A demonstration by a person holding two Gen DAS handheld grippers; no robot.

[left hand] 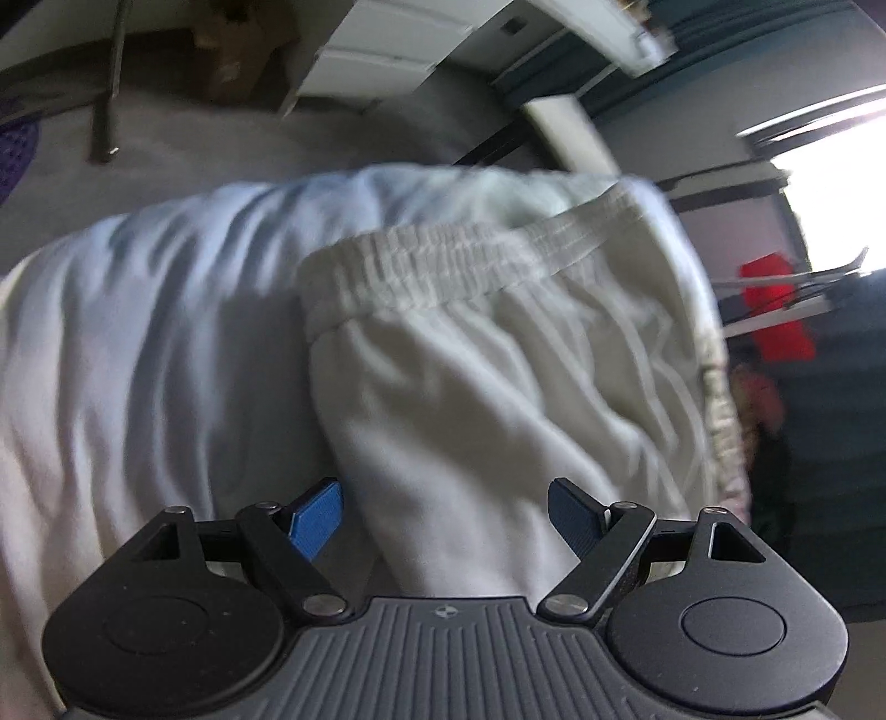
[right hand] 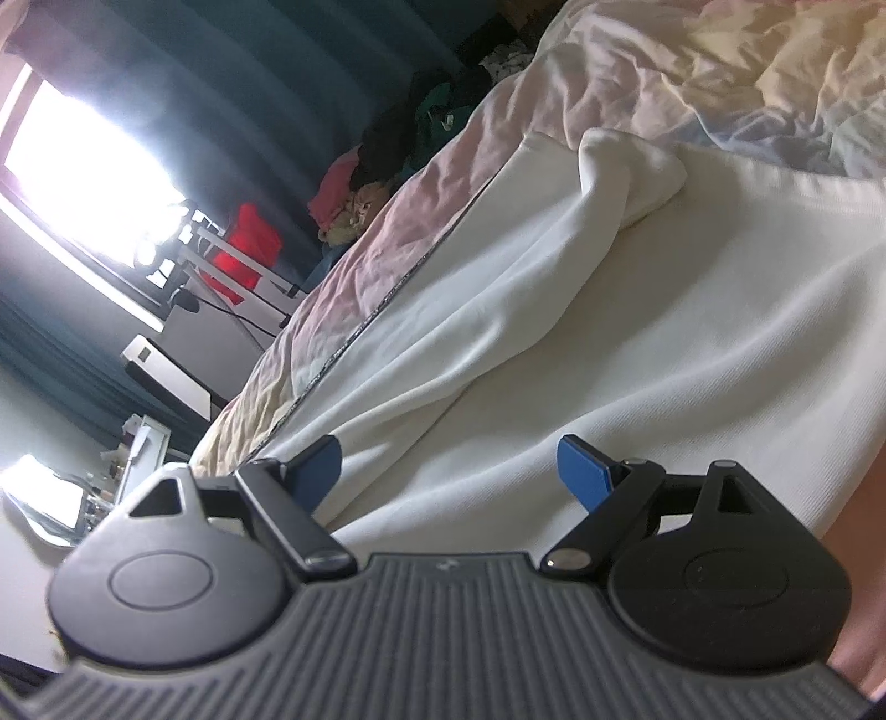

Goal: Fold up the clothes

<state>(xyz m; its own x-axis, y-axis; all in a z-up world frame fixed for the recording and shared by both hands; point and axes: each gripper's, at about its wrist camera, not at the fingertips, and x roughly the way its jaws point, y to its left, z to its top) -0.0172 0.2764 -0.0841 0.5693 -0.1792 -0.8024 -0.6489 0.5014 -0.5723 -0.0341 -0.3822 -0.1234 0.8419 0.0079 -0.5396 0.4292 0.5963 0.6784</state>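
White trousers (left hand: 443,354) with an elastic waistband (left hand: 443,260) fill the left wrist view, bunched and draped. My left gripper (left hand: 446,515) is open, its blue pads (left hand: 315,515) wide apart, with a fold of the white fabric lying between them. In the right wrist view the same white garment (right hand: 609,332) lies spread on the bed, with a folded lump (right hand: 631,171) at its far end. My right gripper (right hand: 448,471) is open just above the fabric's near edge, holding nothing.
A crumpled pinkish bedsheet (right hand: 415,194) lies under the garment. A pile of coloured clothes (right hand: 360,199) sits at the far bed edge. A red item (right hand: 249,243) hangs on a white rack by the bright window (right hand: 83,160). White furniture (left hand: 387,50) stands beyond the grey floor.
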